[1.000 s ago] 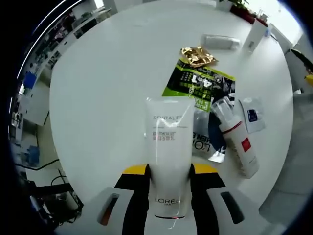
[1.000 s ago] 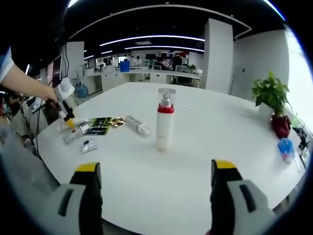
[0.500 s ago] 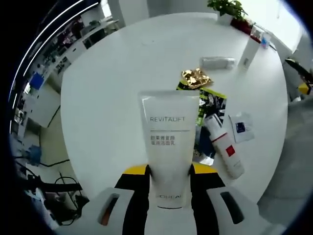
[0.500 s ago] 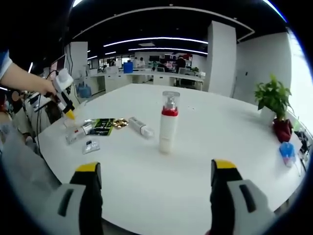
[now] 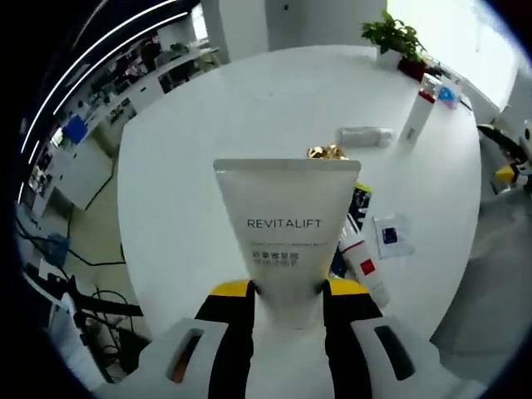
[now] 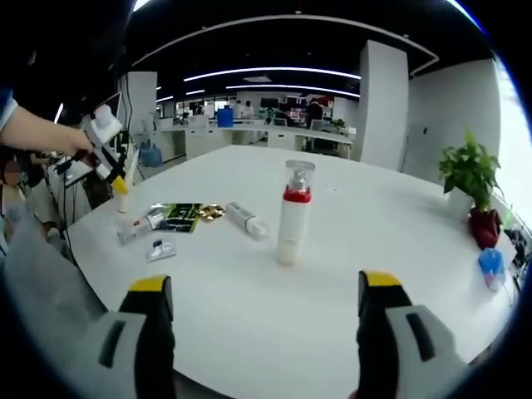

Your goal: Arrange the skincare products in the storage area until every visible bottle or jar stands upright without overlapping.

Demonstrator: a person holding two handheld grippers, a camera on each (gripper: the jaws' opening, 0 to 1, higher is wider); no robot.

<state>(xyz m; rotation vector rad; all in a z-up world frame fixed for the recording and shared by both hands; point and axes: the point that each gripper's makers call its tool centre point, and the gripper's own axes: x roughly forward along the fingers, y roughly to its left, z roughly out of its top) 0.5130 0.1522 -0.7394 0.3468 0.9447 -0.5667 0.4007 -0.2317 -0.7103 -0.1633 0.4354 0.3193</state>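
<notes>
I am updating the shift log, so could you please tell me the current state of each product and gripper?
REVITALIFT tube: lifted, clamped in left gripper.
Pump bottle: upright on table.
Red-label bottle: lying flat.
Clear tube: lying flat.
Right gripper: open, empty.

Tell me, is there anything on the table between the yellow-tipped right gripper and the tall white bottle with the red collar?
No. In the right gripper view, only bare white table lies between the right gripper and the tall white bottle with the red collar.
</notes>
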